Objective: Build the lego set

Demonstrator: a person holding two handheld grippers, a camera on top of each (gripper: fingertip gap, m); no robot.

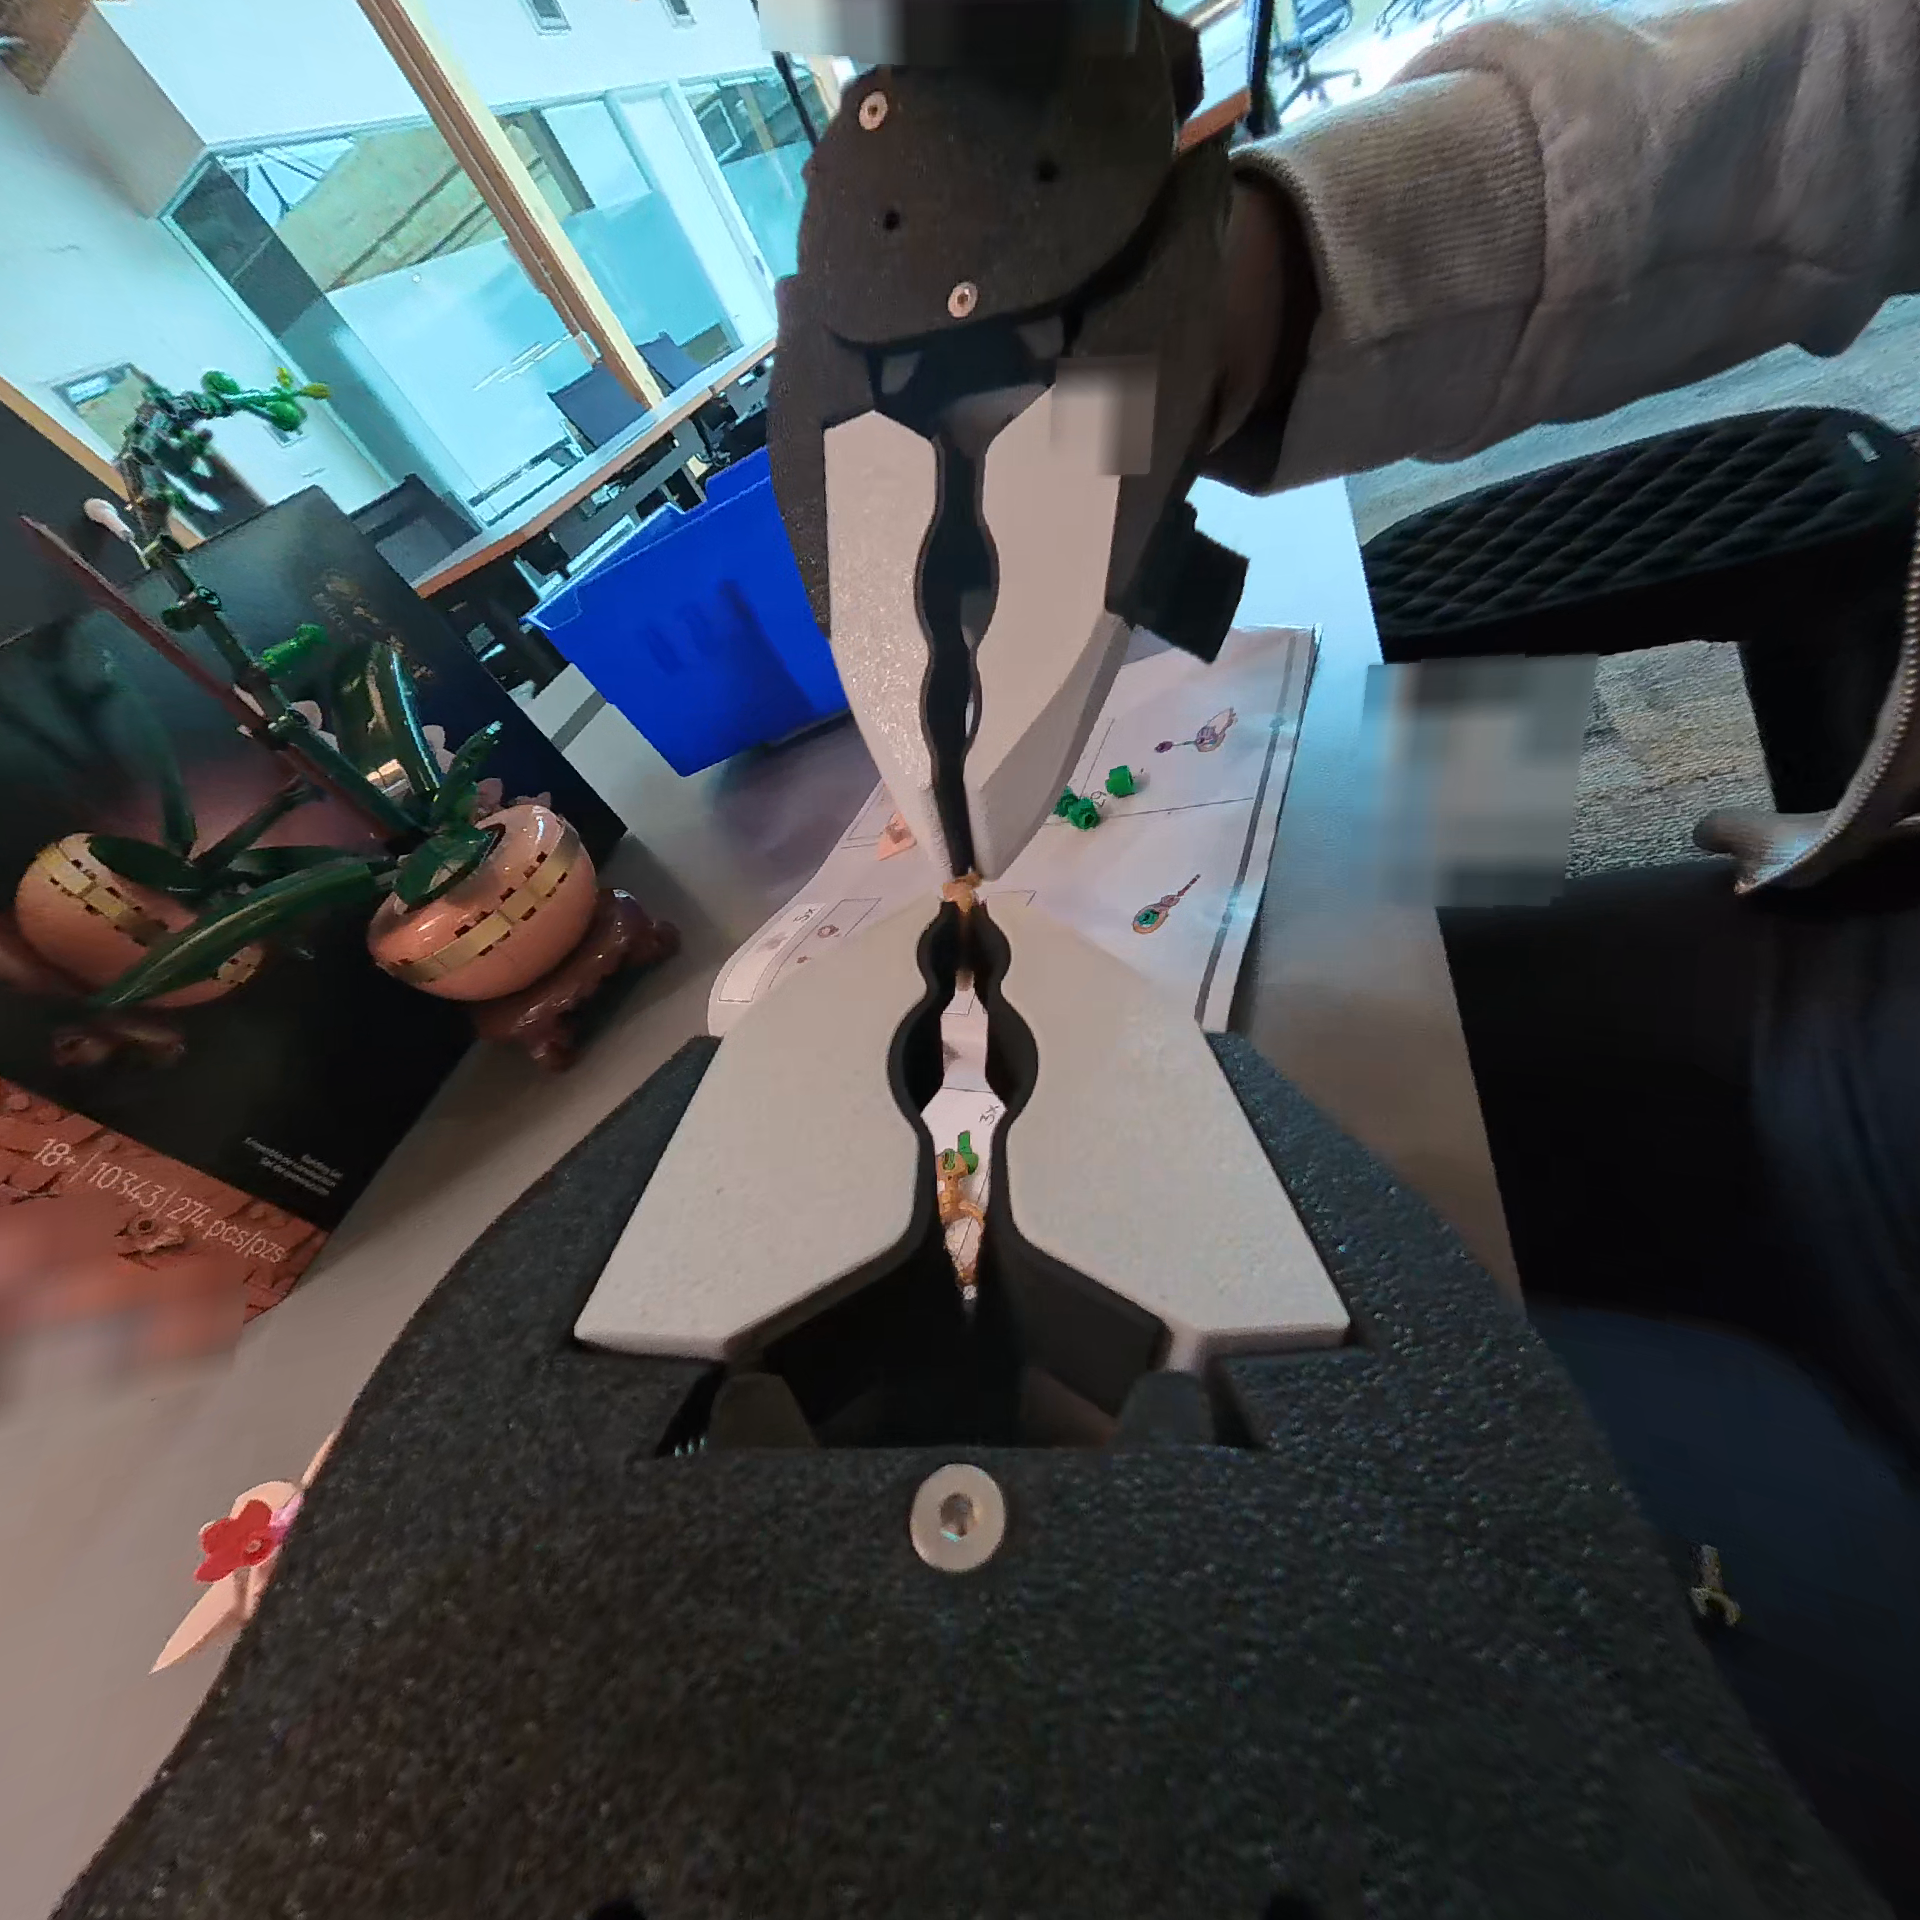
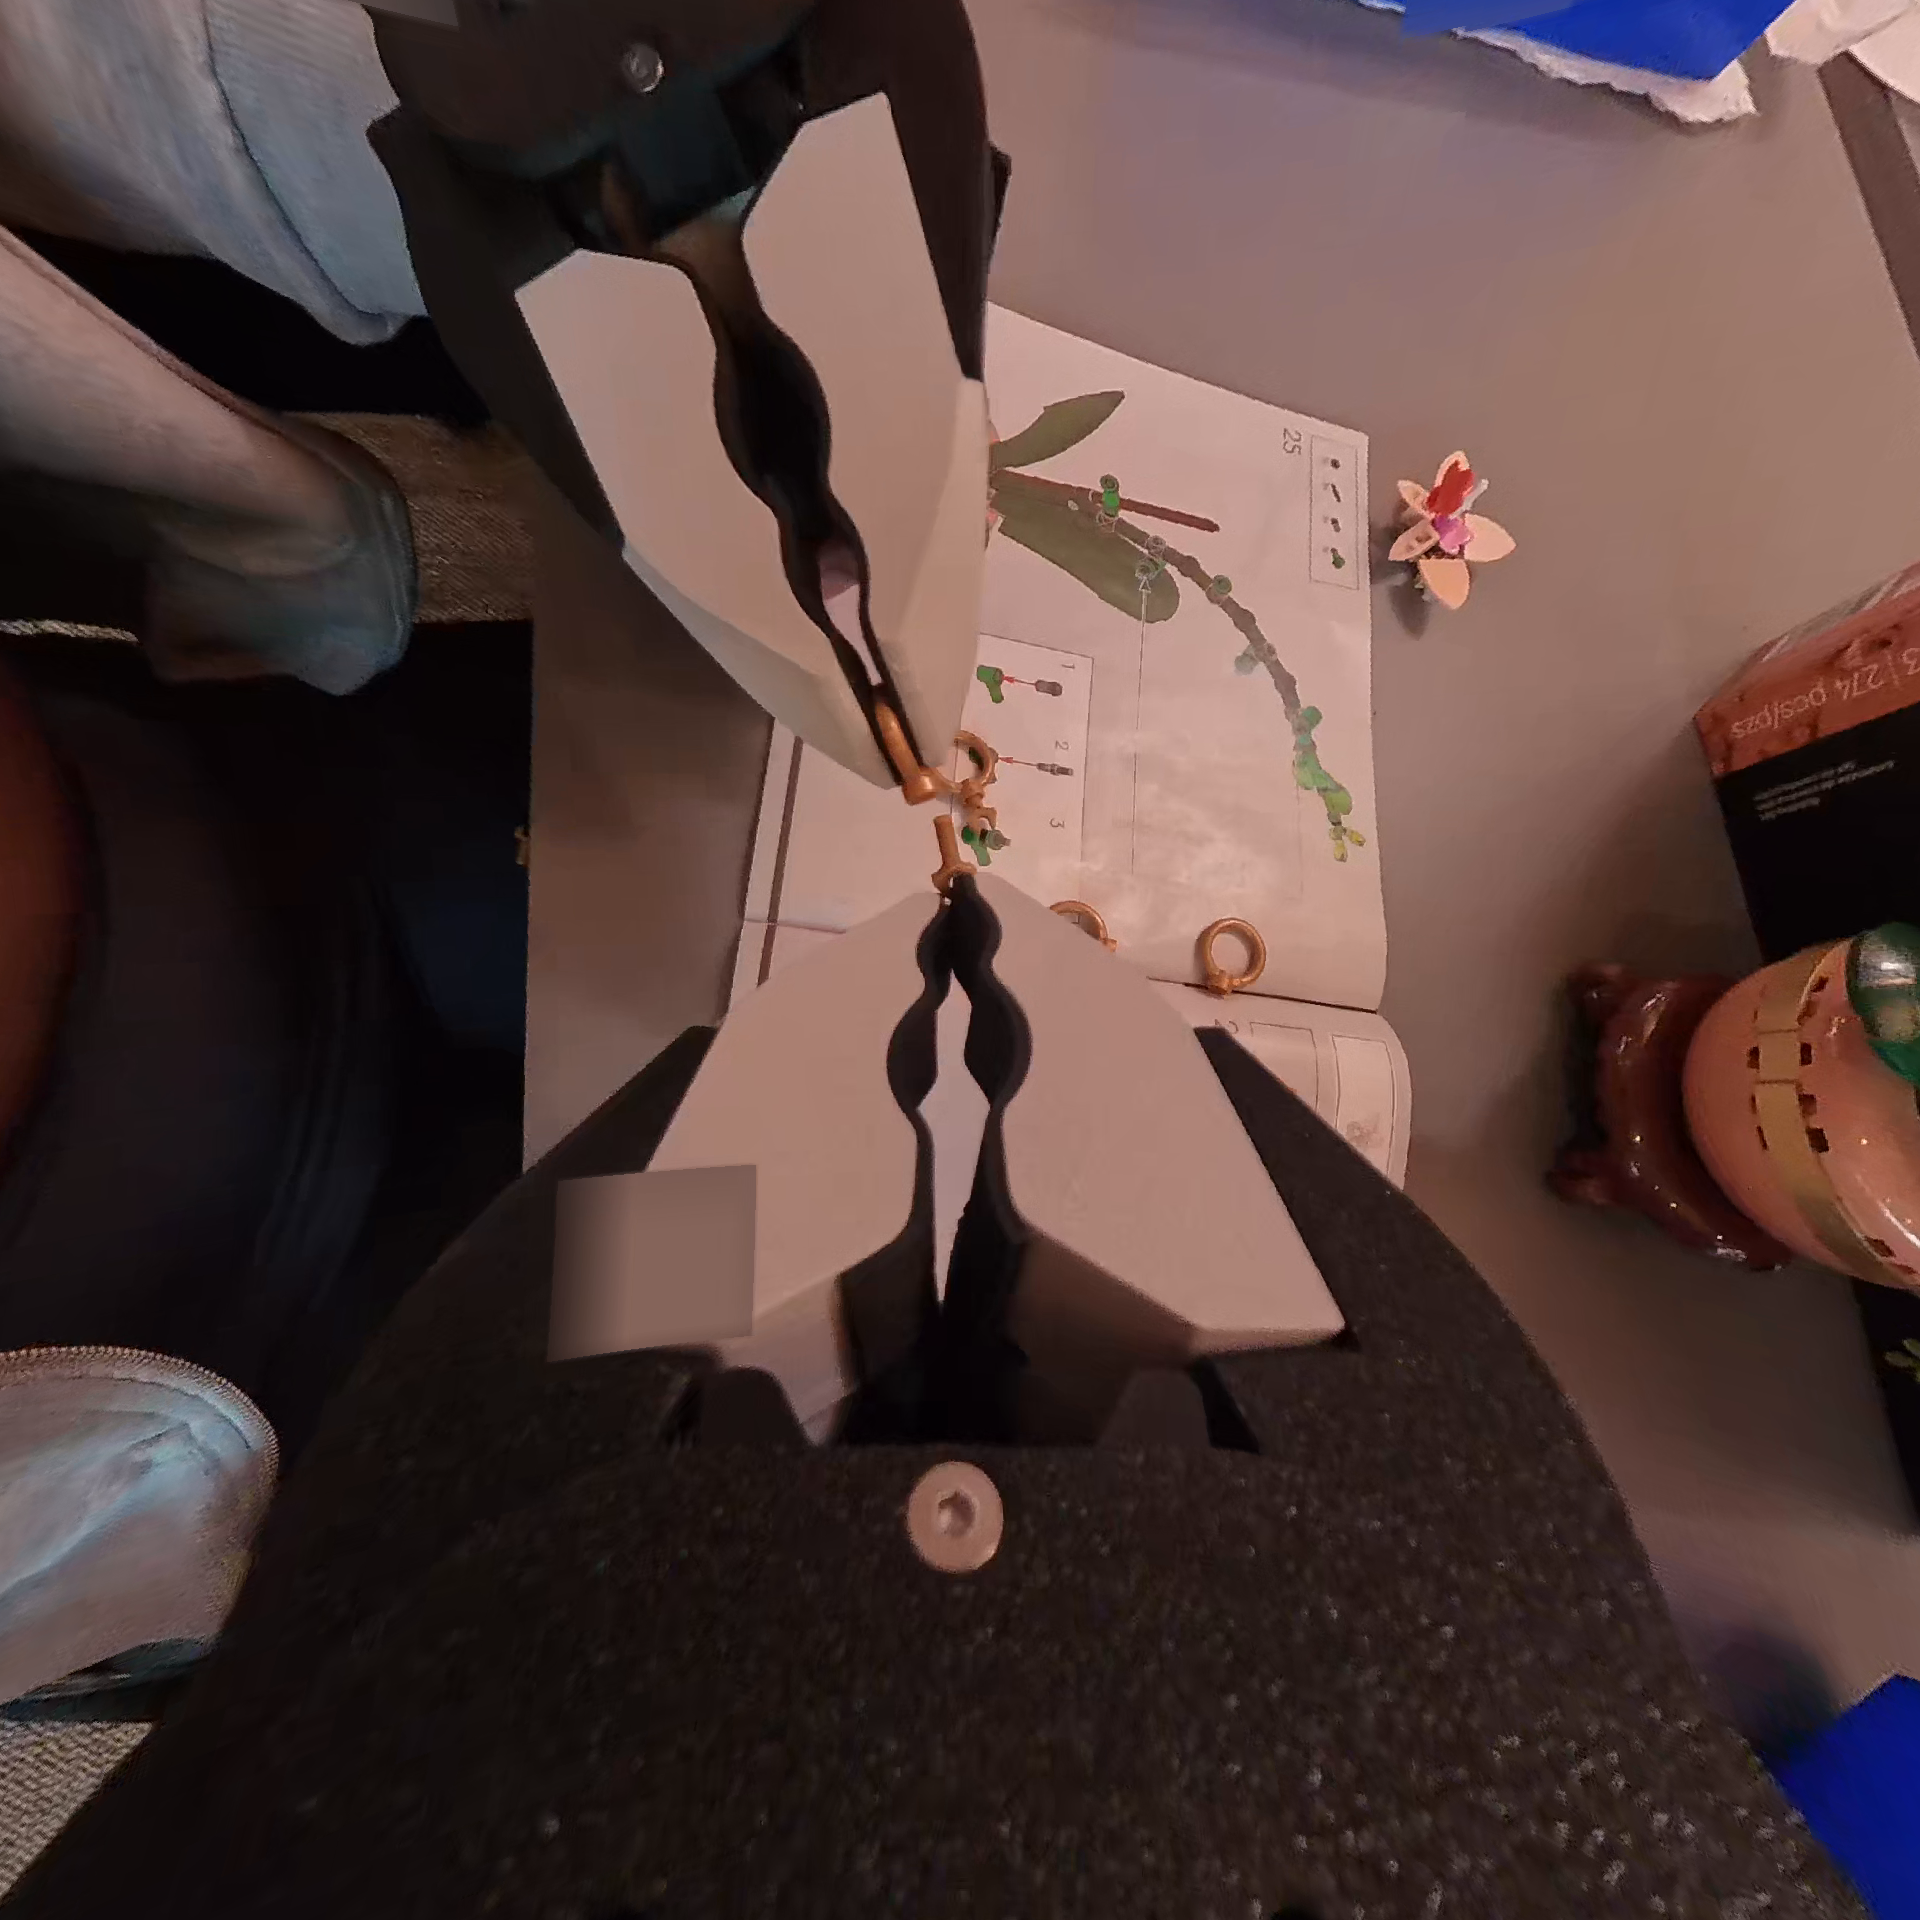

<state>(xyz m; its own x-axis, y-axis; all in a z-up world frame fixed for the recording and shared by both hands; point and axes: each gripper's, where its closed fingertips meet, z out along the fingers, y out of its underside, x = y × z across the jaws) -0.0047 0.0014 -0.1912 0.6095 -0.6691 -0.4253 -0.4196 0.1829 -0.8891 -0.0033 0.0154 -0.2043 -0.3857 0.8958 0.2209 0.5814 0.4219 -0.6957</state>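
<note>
In the right wrist view my right gripper (image 2: 951, 896) is shut on a small gold Lego piece (image 2: 945, 857) that sticks out of its tips. My left gripper (image 2: 902, 771) comes in from the upper left, shut on a gold ring piece (image 2: 906, 756). The two gold pieces sit tip to tip, a small gap apart, above the open instruction booklet (image 2: 1195, 727). In the left wrist view my left gripper (image 1: 961, 916) and the right gripper (image 1: 961, 864) meet point to point, with gold plastic (image 1: 961, 889) showing between them.
Two loose gold rings (image 2: 1231, 951) lie on the booklet. A pink-and-red Lego flower (image 2: 1449, 530) lies beside it. The Lego orchid in its pink pot (image 1: 483, 904) and the set's box (image 1: 208, 935) stand at the left. Green pieces (image 1: 1091, 805) lie on the booklet. A blue bin (image 1: 707, 644) stands behind.
</note>
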